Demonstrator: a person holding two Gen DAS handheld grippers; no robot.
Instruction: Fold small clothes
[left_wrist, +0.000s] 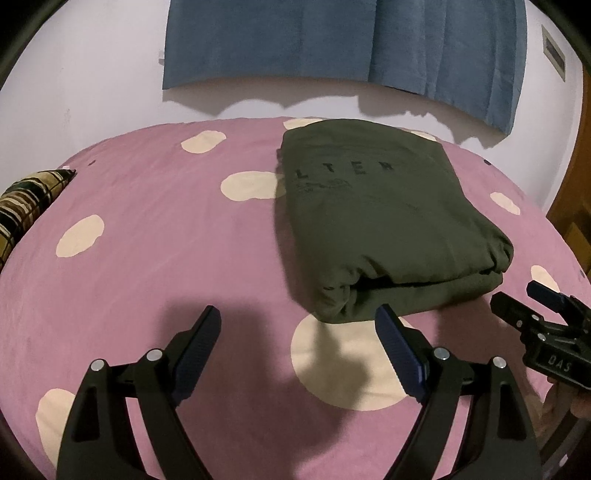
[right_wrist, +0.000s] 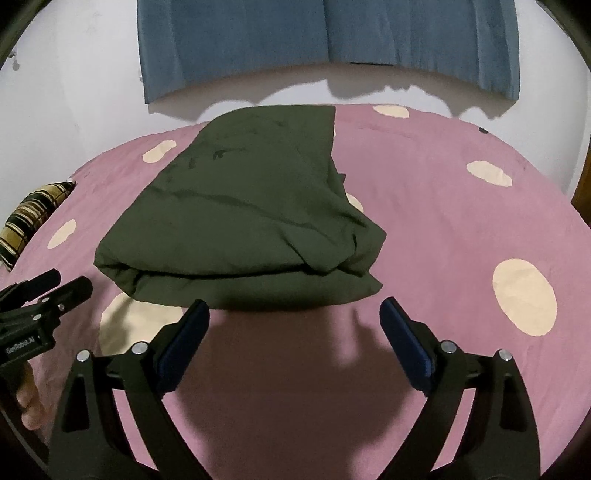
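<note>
Two open grippers, one folded shirt

Both tools hover just short of the near edge of the dark green shirt (right_wrist: 240, 206), which lies folded into a thick rectangle on the pink spotted bed (right_wrist: 443, 206), toward its far side. Left hand-held gripper (left_wrist: 299, 325) is released, nothing between its jaws; right hand-held gripper (right_wrist: 295, 317) likewise spread wide and empty. By my reckoning the fold looks done or nearly so; any next move calls for pinching the loose right corner and tidying it, or lifting the bundle aside
</note>
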